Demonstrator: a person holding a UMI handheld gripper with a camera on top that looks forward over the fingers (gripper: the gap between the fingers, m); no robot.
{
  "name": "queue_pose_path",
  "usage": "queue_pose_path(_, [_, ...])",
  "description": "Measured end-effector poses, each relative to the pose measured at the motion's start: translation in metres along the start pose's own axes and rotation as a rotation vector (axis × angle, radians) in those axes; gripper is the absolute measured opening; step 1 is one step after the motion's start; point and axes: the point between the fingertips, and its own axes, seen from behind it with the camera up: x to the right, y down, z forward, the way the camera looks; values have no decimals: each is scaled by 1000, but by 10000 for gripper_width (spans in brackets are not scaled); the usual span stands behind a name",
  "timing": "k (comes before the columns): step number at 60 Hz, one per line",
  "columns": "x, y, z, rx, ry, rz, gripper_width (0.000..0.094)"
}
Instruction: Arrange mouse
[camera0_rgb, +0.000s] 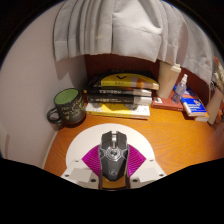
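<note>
A black gaming mouse (112, 152) with grey trim sits between my gripper's (112, 163) two fingers, its front pointing away from me. The magenta pads (92, 158) press against both of its sides, so the gripper is shut on it. The mouse is over the near part of the wooden desk (170, 140). I cannot tell whether it rests on the desk or is lifted off it.
A green mug (67, 105) stands ahead to the left. A stack of books (120, 95) lies beyond the mouse against the wall. A small bottle (183, 85) and a blue box (193, 102) are at the far right. A white curtain (120, 30) hangs behind.
</note>
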Motion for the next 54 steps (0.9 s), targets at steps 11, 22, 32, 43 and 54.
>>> queue_pose_path(11, [1,8,4,28,4,9,424])
queue_pose_path(22, [3,10,0,-17,-2,44,716])
queue_pose_path(32, [19,-33,-65,73,-13,55,861])
queue_pose_path(43, [56,-76,-176,193,-24,68,866])
queue_pose_path(54, [110,-82,-281,284,0,62,854])
